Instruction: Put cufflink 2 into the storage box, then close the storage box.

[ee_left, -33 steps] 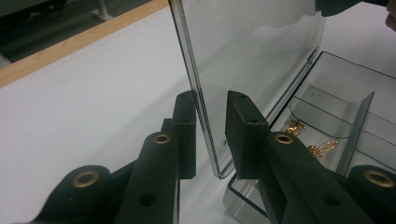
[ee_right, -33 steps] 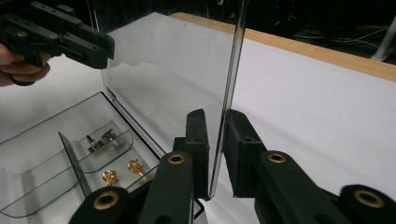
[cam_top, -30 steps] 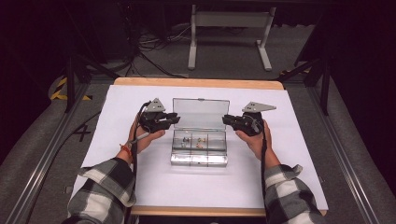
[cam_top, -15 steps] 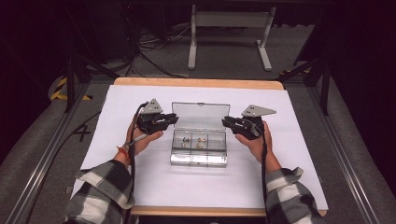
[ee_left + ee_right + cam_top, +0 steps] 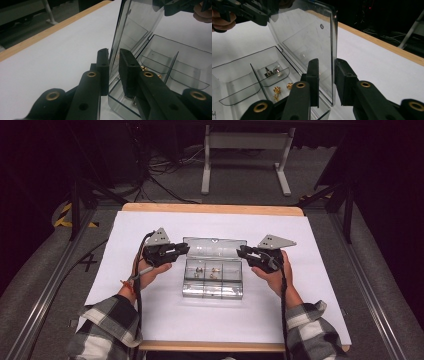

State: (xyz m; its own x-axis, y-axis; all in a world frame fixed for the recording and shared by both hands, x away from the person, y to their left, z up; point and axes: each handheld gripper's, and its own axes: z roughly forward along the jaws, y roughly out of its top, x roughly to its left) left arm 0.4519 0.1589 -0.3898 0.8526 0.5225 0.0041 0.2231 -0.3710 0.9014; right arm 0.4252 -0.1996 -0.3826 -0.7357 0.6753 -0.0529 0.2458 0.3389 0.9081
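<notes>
Both grippers, left [image 5: 184, 249] and right [image 5: 242, 252], straddle the upright lid [image 5: 215, 247] edges; the jaws look slightly apart, grip uncertain.

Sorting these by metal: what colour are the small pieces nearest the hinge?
Gold small pieces, clearest in the right gripper view.

Obstacle: we find the clear box's raised lid [image 5: 215, 247] upright at mid-desk, a gripper at each end, left gripper [image 5: 183, 249] and right gripper [image 5: 242, 251]. Free room: we note bare white desk [image 5: 210, 317] before the box, behind the lid, and along both outer sides.
</notes>
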